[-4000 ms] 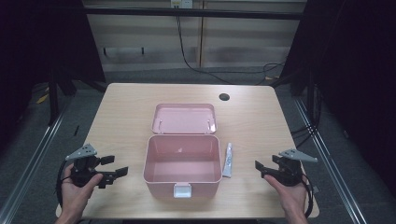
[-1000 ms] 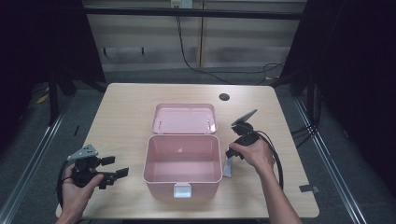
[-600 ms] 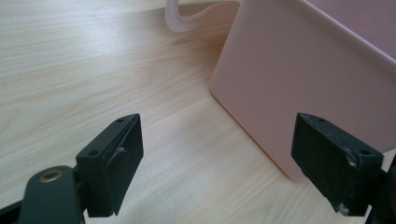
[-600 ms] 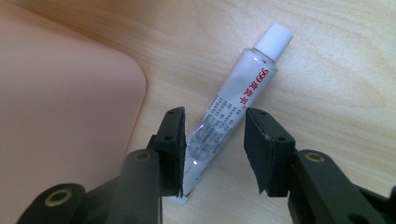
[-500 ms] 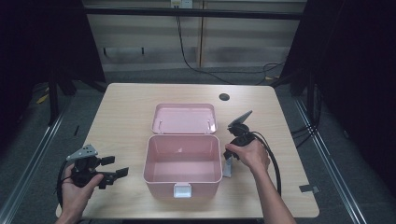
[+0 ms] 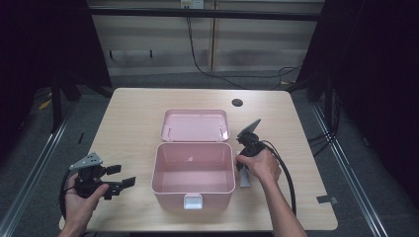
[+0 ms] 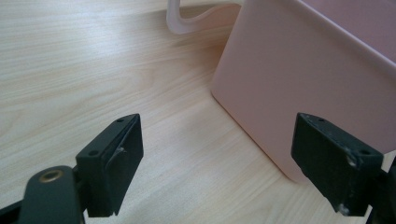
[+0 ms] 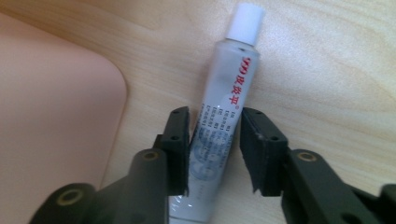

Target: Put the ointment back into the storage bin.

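Observation:
An open pink box (image 6: 157, 170) stands mid-table, its lid (image 6: 195, 126) lying flat behind it. A white tube with red print and a white cap (image 8: 229, 88) lies on the wood just right of the box (image 8: 56, 116). My right gripper (image 8: 214, 119) points down over the tube (image 6: 245, 181), its jaws closed against both sides of the tube's body while it rests on the table. My left gripper (image 6: 122, 176) is held low at the front left, open and holding nothing. In its own view the left gripper (image 7: 217, 123) faces the box's side wall (image 7: 303, 70).
A dark round hole (image 6: 237, 102) sits near the table's far edge. A small grey tape mark (image 6: 323, 199) lies at the front right corner. A black cable (image 6: 286, 170) trails from the right gripper over the table. Metal rails run along both sides.
The right gripper came from the front right corner to the tube beside the box, then lowered and closed around it. The left gripper has stayed in place, open.

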A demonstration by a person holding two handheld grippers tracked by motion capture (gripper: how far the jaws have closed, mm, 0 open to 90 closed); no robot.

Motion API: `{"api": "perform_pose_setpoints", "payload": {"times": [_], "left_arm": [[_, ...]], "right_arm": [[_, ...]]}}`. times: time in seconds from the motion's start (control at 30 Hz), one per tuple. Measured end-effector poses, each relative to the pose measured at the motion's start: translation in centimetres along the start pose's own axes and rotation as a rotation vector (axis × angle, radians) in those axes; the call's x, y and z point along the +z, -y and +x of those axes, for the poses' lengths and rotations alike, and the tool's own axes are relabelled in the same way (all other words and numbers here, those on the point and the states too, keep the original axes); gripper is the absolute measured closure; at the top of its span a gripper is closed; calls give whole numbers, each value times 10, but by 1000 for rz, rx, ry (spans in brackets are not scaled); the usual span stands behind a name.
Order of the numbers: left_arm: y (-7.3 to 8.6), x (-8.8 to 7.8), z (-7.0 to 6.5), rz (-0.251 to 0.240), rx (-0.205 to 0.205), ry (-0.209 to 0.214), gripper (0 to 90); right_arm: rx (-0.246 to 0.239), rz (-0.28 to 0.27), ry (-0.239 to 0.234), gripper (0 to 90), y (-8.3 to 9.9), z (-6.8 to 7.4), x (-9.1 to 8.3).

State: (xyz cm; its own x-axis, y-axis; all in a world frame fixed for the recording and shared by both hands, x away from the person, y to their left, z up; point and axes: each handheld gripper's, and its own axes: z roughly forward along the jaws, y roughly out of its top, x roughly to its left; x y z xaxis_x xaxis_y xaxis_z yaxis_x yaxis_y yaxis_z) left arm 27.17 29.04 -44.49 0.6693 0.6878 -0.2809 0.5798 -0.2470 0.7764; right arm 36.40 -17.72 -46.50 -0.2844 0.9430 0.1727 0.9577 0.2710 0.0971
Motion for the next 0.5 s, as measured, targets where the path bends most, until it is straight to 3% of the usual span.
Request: {"api": "perform_pose_setpoints", "payload": {"times": [0.5], "left_arm": [[0, 0, 0, -1, 1, 0, 169]], "right_arm": [[-65, 14, 74, 714, 0, 8, 4]]}}
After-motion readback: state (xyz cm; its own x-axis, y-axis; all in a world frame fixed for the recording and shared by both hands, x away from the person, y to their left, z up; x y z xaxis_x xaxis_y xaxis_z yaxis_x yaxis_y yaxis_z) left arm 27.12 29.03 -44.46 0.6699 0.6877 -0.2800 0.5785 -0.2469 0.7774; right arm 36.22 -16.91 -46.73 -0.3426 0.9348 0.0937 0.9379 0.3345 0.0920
